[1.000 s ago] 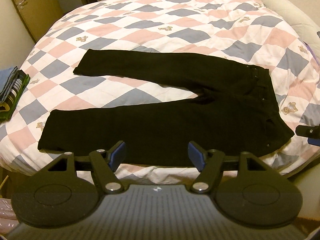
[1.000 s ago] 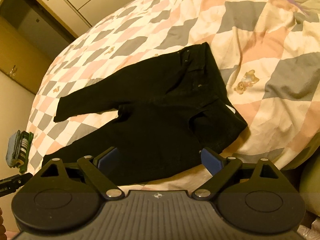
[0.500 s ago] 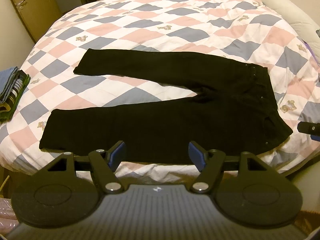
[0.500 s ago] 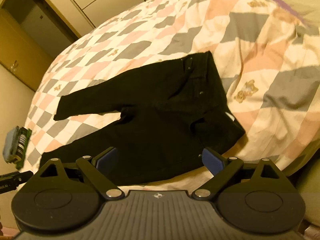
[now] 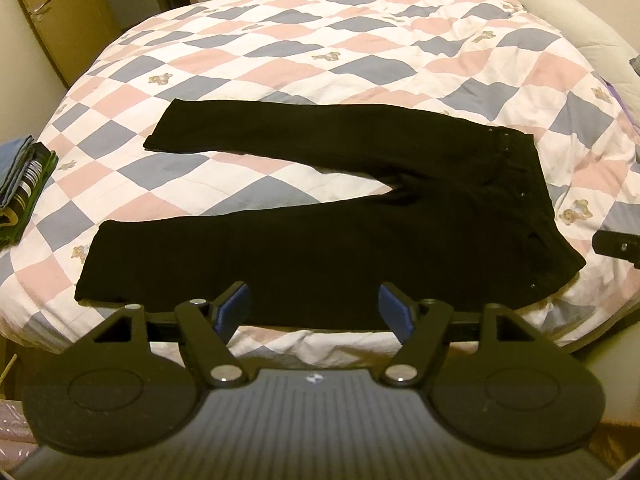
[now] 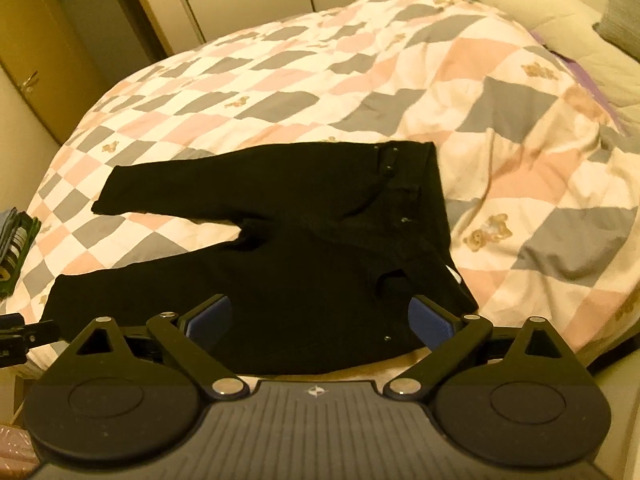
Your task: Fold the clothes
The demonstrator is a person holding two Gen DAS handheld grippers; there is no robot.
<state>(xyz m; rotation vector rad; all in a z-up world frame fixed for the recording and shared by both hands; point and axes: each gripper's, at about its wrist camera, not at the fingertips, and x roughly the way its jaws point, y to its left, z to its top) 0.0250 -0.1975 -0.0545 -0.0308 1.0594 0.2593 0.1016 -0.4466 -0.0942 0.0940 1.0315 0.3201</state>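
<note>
Trousers: black trousers [image 5: 360, 240] are lying flat on the bed, legs spreading apart in a V toward the left, waistband pointing right, near leg running along the bed's front edge.
Waistband: small metal studs are showing along it; a pale label is peeking out at the near corner in the right wrist view.
Quilt: a checked quilt [image 5: 320, 52] in pink, grey-blue and white, with little bear prints, is covering the bed under the trousers.
Left gripper: the left gripper [image 5: 314, 312] is hovering just off the front edge of the bed, over the near leg, jaws standing apart, holding nothing.
Right gripper: the right gripper [image 6: 320, 320] is hanging over the seat and hip end of the trousers, jaws standing wide apart, gripping nothing.
Folded stack: a folded stack [image 5: 22, 188] of clothes, blue and green with stripes, is sitting at the bed's left edge, well apart from the trousers.
Pillow: a pale pillow [image 5: 568, 20] is lying at the far right.
</note>
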